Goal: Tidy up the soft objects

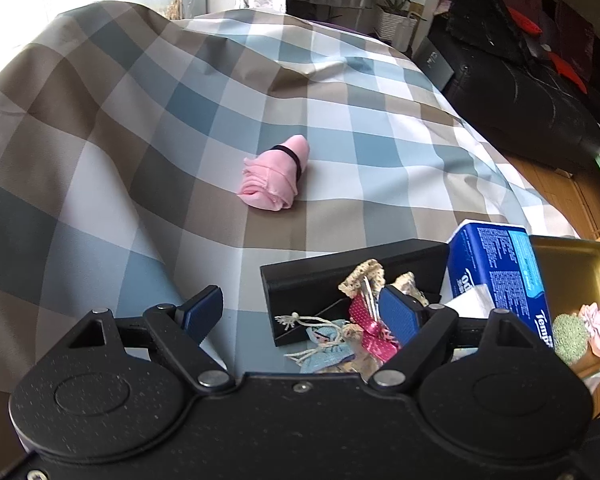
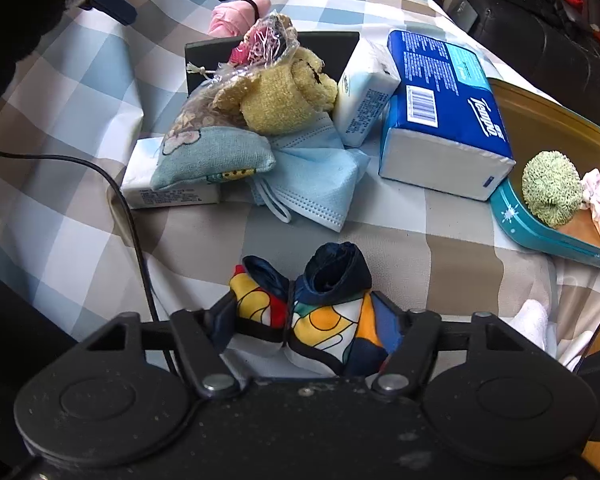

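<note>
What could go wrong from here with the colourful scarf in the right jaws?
1. The rolled colourful scarf bulges between the right gripper jaws, so it could unroll or slip when lifted.
2. The black cable lies across the checked cloth beside the gripper and could snag.
3. The pile around the yellow towel roll looks loosely stacked; a bump might topple it.

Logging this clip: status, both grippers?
Left gripper open, empty. Right gripper closed on colourful cloth roll. Teal tray ahead right, path clear.

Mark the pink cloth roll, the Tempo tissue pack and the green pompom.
pink cloth roll (image 1: 274, 174), left wrist view, middle of the roll
Tempo tissue pack (image 2: 444, 92), right wrist view, blue top face
green pompom (image 2: 552, 188), right wrist view, centre
</note>
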Tool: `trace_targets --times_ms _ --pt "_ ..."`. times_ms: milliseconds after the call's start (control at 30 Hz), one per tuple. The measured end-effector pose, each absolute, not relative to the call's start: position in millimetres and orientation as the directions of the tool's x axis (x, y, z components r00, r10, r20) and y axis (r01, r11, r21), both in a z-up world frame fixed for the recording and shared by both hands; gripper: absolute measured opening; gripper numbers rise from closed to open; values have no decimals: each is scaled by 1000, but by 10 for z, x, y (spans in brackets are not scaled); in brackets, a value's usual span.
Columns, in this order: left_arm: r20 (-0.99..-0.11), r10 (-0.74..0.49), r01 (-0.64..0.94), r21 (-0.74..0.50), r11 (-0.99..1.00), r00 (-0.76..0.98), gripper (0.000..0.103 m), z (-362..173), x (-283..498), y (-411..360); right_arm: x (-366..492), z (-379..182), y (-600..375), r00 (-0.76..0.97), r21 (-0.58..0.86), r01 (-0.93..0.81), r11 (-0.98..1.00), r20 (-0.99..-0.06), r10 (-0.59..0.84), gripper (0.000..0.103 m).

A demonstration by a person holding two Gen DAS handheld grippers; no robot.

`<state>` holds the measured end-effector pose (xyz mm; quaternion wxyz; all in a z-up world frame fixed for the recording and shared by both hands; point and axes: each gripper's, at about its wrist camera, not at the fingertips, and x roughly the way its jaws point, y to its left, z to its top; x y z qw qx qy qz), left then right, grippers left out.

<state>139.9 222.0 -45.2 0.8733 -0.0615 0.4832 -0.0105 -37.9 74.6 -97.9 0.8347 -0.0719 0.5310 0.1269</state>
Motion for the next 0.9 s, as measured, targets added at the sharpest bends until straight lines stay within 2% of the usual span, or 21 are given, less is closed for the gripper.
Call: trace_targets --times_ms 233,533,733,900 --pt "-834 -121 29 -125 992 539 82 -498 1354 2069 -300 -817 570 437 23 -331 943 -883 174 64" --pt "-837 -220 19 -244 970 501 82 -696 1442 2065 -127 -657 265 471 -8 -399 917 -859 198 64" --pt "-830 -270 5 -307 952 488 83 -792 1463 2082 -82 -584 159 468 37 -421 906 -847 252 65" --pt "-832 -264 27 -288 957 488 83 -844 1469 1994 -51 -615 142 451 90 -404 910 -846 283 65"
